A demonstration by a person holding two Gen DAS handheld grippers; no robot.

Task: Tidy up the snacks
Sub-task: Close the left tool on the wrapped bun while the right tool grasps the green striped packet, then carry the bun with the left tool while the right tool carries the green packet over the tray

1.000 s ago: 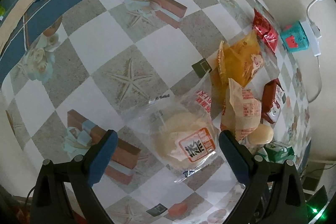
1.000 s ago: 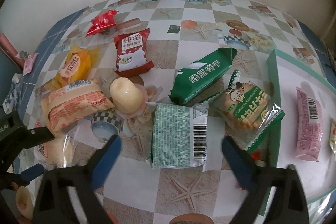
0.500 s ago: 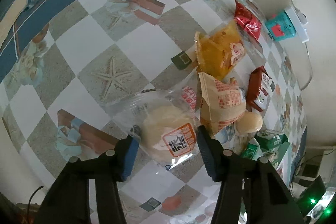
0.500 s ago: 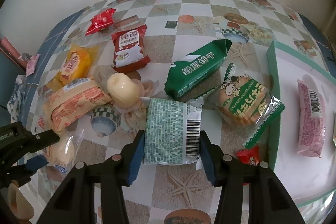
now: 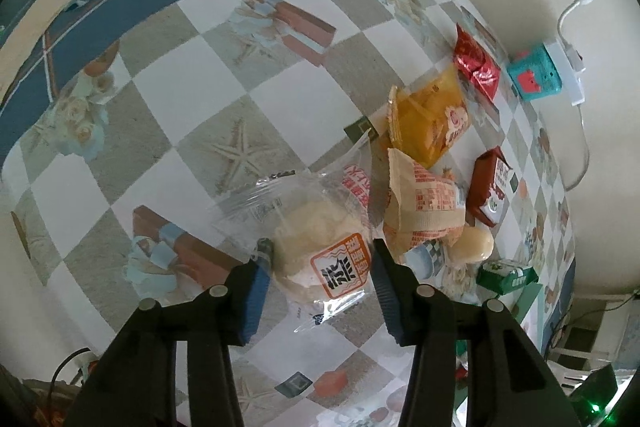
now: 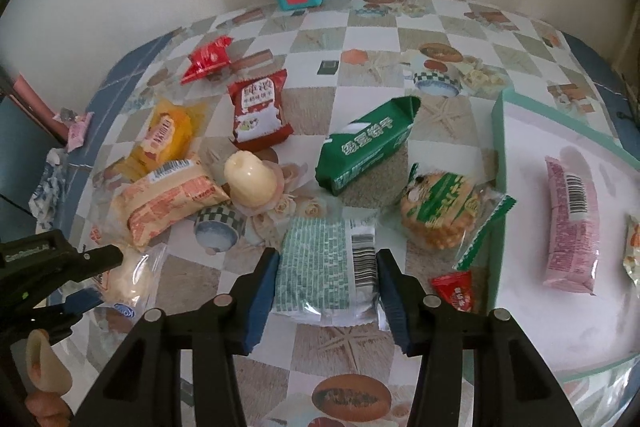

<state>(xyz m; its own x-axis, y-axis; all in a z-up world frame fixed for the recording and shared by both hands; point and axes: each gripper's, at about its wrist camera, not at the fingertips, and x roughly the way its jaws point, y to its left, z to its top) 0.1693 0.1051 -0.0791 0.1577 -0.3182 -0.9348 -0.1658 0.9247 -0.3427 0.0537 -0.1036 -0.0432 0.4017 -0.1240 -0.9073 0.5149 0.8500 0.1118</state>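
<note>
Tray (image 6: 499, 131) cut off at right

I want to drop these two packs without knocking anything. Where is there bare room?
The tray is bare between its left rim and the pink pack. The cloth left of the bun pack is also free. It is crowded around the yellow pack, brown pack, jelly and green pack.

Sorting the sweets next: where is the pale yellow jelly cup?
In the right wrist view the jelly cup lies left of centre, between the orange-and-cream packet and the dark green packet.
</note>
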